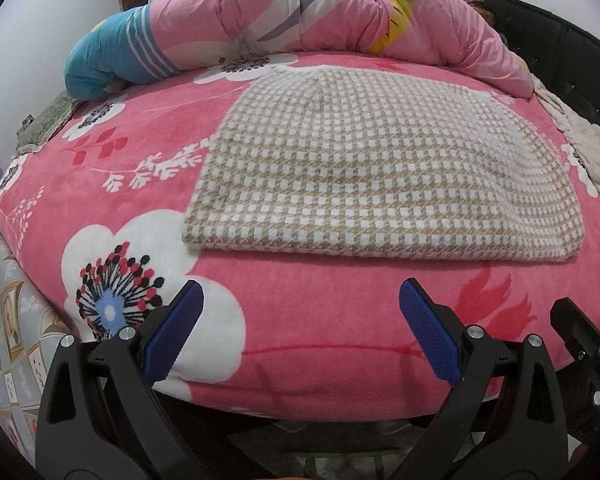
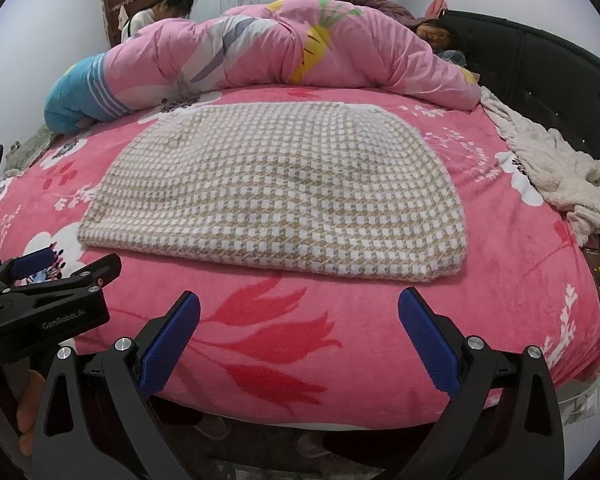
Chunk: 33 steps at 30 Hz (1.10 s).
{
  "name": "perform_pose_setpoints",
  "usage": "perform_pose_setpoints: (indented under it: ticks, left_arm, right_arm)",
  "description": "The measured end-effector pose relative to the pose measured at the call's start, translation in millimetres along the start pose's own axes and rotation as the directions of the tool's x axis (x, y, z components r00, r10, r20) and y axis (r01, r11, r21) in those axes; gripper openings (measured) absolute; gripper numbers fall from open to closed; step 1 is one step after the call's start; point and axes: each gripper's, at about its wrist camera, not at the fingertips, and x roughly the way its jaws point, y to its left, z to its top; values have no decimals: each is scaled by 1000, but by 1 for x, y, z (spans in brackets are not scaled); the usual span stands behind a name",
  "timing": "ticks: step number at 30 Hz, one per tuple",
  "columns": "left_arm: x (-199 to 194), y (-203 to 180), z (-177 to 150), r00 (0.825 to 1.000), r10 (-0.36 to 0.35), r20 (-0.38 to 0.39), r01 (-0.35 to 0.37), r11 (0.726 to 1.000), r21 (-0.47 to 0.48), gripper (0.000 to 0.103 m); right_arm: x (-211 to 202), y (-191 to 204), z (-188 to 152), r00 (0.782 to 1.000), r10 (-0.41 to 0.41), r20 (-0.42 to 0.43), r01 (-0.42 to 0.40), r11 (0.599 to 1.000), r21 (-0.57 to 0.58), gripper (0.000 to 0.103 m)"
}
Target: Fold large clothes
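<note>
A beige-and-white houndstooth garment (image 1: 380,172) (image 2: 276,196) lies folded flat into a rectangle on the pink floral bedspread (image 1: 308,312) (image 2: 340,320). My left gripper (image 1: 300,300) hovers open near the bed's front edge, short of the garment's near fold, with nothing between its blue pads. My right gripper (image 2: 299,308) is open too, just in front of the garment's near edge, empty. The left gripper (image 2: 56,268) shows at the left of the right wrist view; the right gripper's finger (image 1: 580,320) shows at the right of the left wrist view.
A bunched pink quilt (image 1: 340,12) (image 2: 292,48) with a blue end lies across the back of the bed. A cream fleece (image 2: 560,172) is heaped at the right by the black headboard (image 2: 560,60). A person (image 2: 168,4) stands behind the quilt; another lies near the headboard.
</note>
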Motion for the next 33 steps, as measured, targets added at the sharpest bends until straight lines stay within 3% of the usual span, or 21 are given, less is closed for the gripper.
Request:
perform_pose_setpoints:
  ticks: [33]
  left_arm:
    - [-5,-2,2,1000,-3,7,3,1000,8,95]
  right_arm:
    - [-4,3,3,1000,13,5,-13,999,-30,97]
